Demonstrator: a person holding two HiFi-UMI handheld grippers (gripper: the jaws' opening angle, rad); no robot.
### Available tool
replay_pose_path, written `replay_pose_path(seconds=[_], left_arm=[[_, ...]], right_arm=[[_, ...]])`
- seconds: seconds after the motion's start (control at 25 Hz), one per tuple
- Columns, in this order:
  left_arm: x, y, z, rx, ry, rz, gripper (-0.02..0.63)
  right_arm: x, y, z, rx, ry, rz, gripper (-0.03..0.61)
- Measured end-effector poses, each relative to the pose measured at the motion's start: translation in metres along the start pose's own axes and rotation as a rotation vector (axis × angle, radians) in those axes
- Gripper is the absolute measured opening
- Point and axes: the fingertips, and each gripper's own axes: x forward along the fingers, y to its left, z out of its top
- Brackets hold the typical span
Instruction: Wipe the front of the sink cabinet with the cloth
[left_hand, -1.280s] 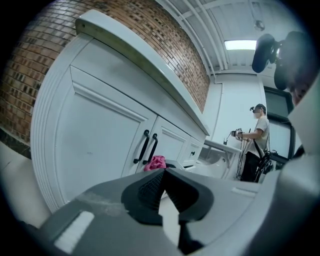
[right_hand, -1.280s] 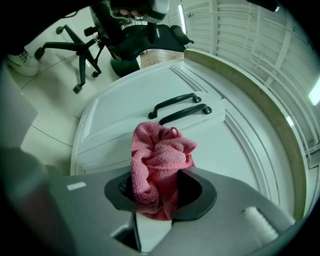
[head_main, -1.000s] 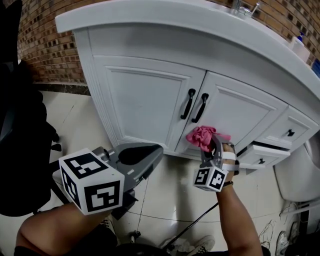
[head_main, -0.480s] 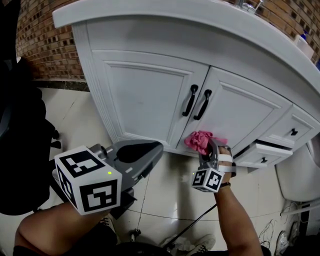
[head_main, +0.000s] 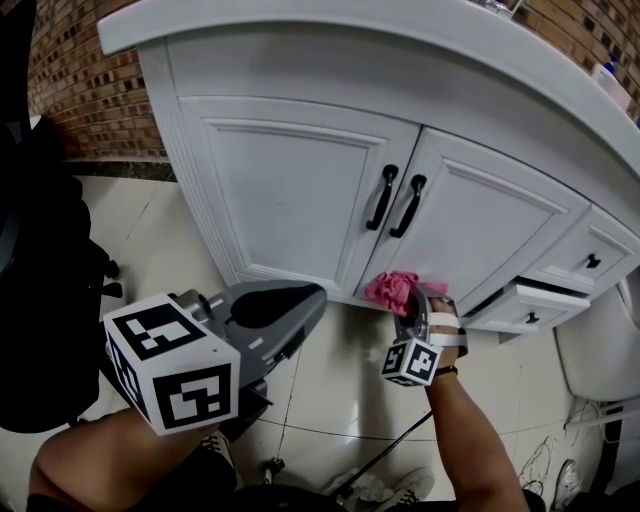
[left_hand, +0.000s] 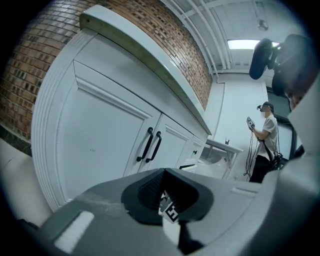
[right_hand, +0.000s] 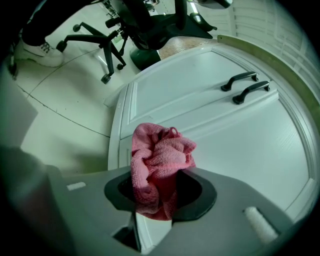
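Holding the pink cloth (right_hand: 161, 159) clamped in the right gripper (right_hand: 155, 192) down at the bottom left corner of the sink cabinet's (head_main: 290, 190) right door, left gripper (left_hand: 167, 196) hanging nearer and off left, jaws together, empty.

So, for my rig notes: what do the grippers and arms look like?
The left gripper and right gripper are grey with dark ribbed pads, each carrying a white cube of black square markers. White straps wrap the right one. The forearms are sleeveless.
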Motion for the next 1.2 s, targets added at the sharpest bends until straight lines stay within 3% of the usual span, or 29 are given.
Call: replay_pose_path(seconds=[0.6, 1.0, 1.2], left_arm=[[0.000, 0.003, -0.001, -0.017, 0.005, -0.004, 0.003], [0.003, 0.003, -0.001, -0.020, 0.008, -0.008, 0.003], [0.003, 0.004, -0.002, -0.013, 0.009, 0.006, 0.003]], right_arm=[[0.019, 0.057, -0.020, 0.023, 0.086, 0.135, 0.144], [0.022, 0.059, -0.021, -0.009, 0.090, 0.124, 0.144], [0.021, 0.060, -0.021, 0.038, 0.111, 0.197, 0.144]])
